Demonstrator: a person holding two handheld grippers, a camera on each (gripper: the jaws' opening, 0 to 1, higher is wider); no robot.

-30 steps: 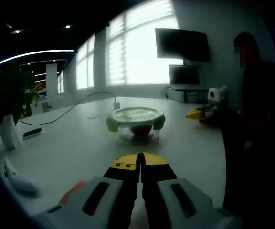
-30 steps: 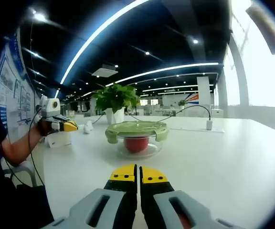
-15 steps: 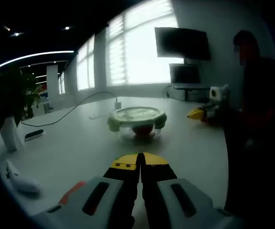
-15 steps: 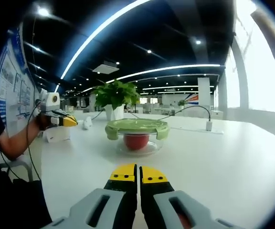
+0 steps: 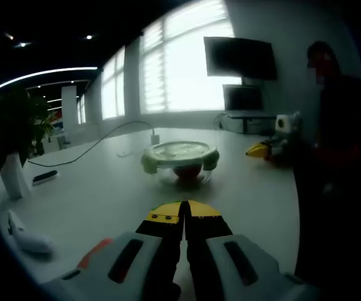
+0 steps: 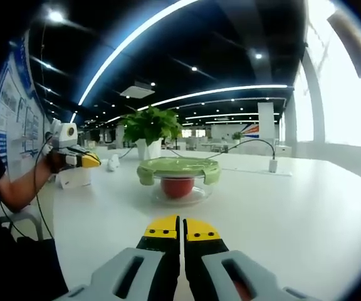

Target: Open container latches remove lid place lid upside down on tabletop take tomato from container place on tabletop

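Observation:
A clear round container (image 5: 179, 170) (image 6: 178, 186) stands on the white table (image 5: 93, 194), closed by a pale green lid (image 5: 179, 150) (image 6: 178, 165) with latch tabs at its sides. A red tomato (image 5: 185, 170) (image 6: 177, 187) shows through the glass. My left gripper (image 5: 184, 211) hovers shut and empty over the near table edge, well short of the container. My right gripper (image 6: 182, 227) is likewise shut and empty, on the container's opposite side. In the left gripper view the right gripper (image 5: 262, 149) shows at the right, held by a person; in the right gripper view the left gripper (image 6: 80, 160) shows at the left.
A potted plant (image 6: 149, 132) (image 5: 11, 144) stands behind the container. A cable with a white plug (image 6: 272, 164) (image 5: 153, 137) trails across the table. A white object (image 5: 27, 237) and a dark remote (image 5: 42, 176) lie at the left. A person (image 5: 337, 157) stands at the table's edge.

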